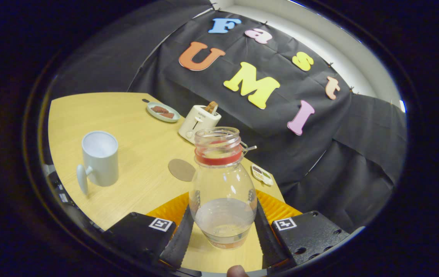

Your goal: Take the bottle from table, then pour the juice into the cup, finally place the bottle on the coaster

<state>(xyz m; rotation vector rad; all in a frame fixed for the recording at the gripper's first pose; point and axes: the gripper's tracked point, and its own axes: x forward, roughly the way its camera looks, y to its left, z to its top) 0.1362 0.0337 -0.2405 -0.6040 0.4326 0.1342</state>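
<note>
The jaws of the gripper (222,227) clamp the clear, uncapped plastic bottle (222,192) low; tilting towards the pale grey mug (100,157) might slip it, spilling onto the wooden table (138,127).

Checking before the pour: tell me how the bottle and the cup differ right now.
The bottle is clear plastic with a narrow red-ringed neck; the cup is opaque, pale and straight-sided with a handle. The bottle sits clamped between the fingers of the hand-held gripper; the cup stands free on the table. The bottle holds a little liquid; the cup looks empty. Both are uncapped.
</note>
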